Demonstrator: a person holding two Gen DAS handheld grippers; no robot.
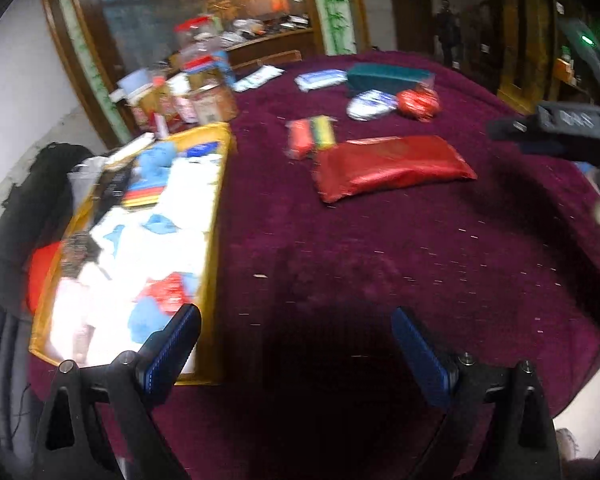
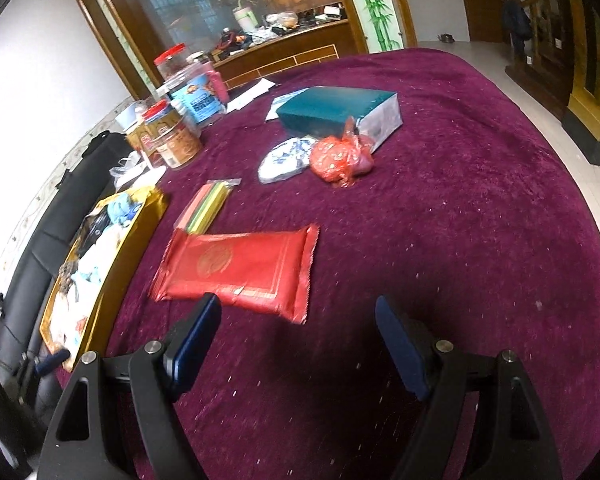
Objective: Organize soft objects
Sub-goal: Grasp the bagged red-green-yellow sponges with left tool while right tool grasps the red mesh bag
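Note:
A red soft pack [image 2: 240, 270] [image 1: 388, 166] lies flat on the maroon tablecloth [image 2: 460, 220], just beyond my right gripper [image 2: 296, 328]. That gripper hangs open and empty, its left pad near the pack's near edge. My left gripper [image 1: 296, 332] is also open and empty over bare cloth, beside the yellow box [image 1: 218, 216] filled with white and blue soft packs. Farther off lie a striped coloured pack [image 2: 206, 206] [image 1: 312, 136], a blue-white pouch [image 2: 282, 160] [image 1: 370, 104], a red crinkly bag [image 2: 340, 156] [image 1: 418, 104] and a dark green pack [image 2: 340, 110] [image 1: 388, 76].
Plastic jars with red lids [image 2: 172, 136] [image 1: 204, 92] crowd the table's far left. A black sofa [image 2: 32, 280] runs along the left of the table. The yellow box [image 2: 112, 264] sits at the table's left edge. White tissue packs [image 1: 320, 79] lie at the back. The right gripper's body [image 1: 572, 128] juts in at right.

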